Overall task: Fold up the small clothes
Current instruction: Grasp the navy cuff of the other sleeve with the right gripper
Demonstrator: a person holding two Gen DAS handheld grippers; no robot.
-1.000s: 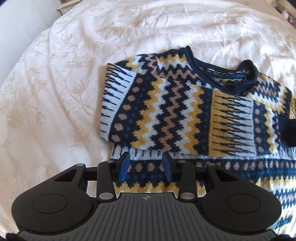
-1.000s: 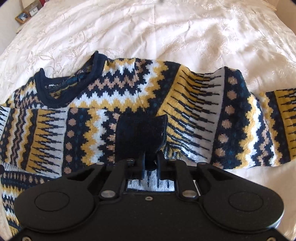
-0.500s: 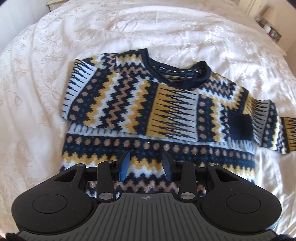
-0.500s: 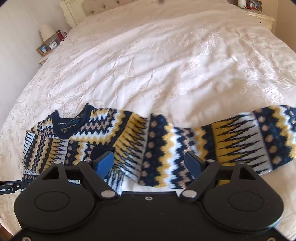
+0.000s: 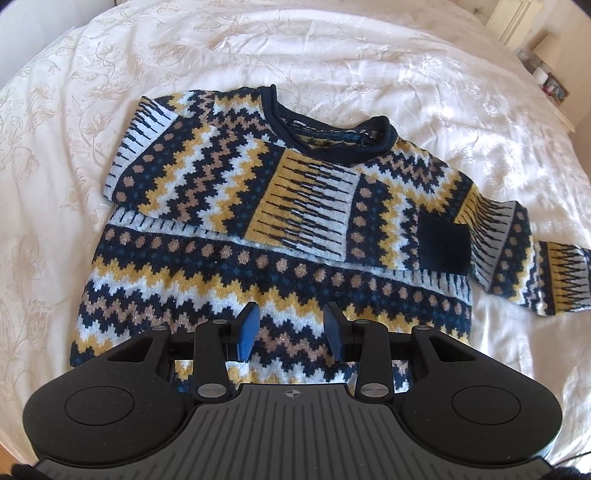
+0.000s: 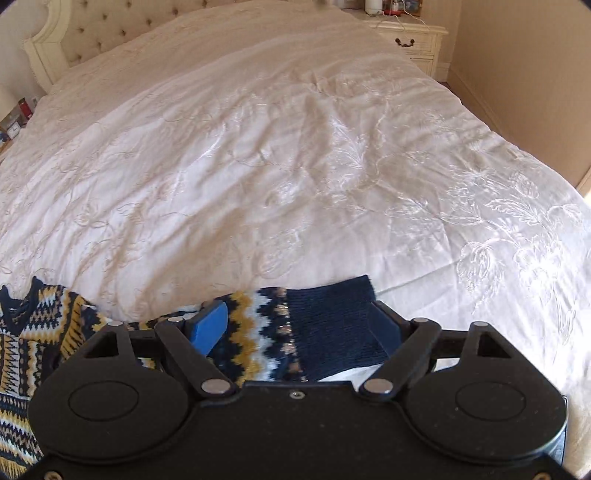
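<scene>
A navy, yellow and white patterned sweater (image 5: 258, 229) lies flat on the white bedspread (image 5: 332, 55), collar away from me. Its left sleeve is folded across the chest, with the navy cuff (image 5: 443, 245) near the right side. The other sleeve sticks out to the right (image 5: 554, 284). My left gripper (image 5: 291, 334) is open and empty, hovering over the sweater's lower body. In the right wrist view, my right gripper (image 6: 295, 326) is wide open over the outstretched sleeve's navy cuff (image 6: 332, 325), which lies between the fingers. The sweater's collar and body (image 6: 33, 332) show at the left.
A tufted headboard (image 6: 110, 33) stands at the far end of the bed. A cream nightstand (image 6: 410, 40) is at the far right, and small items sit on a bedside surface at the left (image 6: 14, 122). The bedspread (image 6: 295, 166) stretches wide beyond the sweater.
My right gripper let go of the folded sleeve's cuff, opened wide and moved right to the other sleeve's cuff. My left gripper drew back toward the hem, staying open.
</scene>
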